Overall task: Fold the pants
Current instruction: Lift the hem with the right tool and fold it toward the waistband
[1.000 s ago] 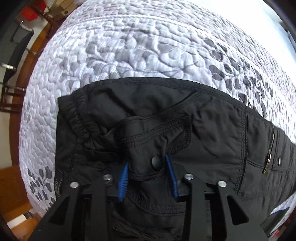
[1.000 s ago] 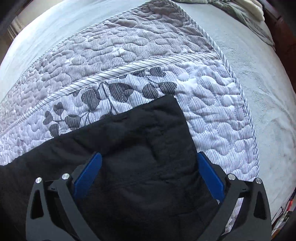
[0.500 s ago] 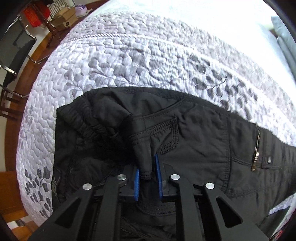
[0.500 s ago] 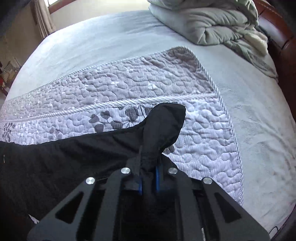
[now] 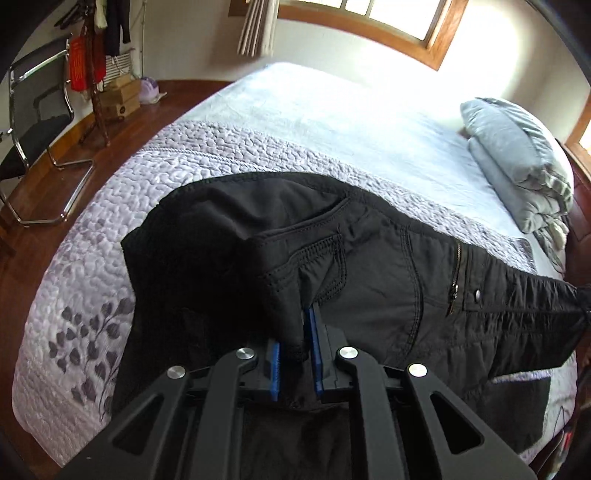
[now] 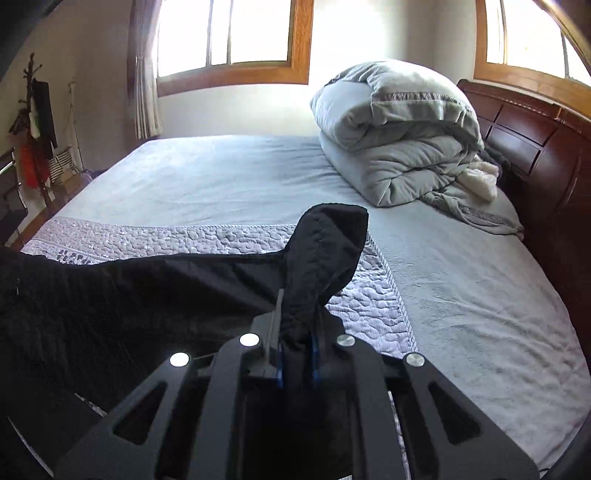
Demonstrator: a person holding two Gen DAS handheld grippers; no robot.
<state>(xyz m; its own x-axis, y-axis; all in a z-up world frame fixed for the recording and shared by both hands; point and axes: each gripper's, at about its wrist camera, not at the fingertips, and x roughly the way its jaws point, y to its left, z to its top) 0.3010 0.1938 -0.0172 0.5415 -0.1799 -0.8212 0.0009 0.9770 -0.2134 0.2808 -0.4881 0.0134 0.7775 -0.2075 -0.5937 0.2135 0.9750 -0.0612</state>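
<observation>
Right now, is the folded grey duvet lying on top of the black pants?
No, the duvet sits by the headboard, apart from the pants.

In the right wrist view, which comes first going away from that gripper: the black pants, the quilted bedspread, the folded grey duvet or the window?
1. Black pants: pinched in the right gripper.
2. Quilted bedspread: just beyond, under the pants.
3. Folded grey duvet: upper right, by the headboard.
4. Window: on the back wall, upper left.
</observation>
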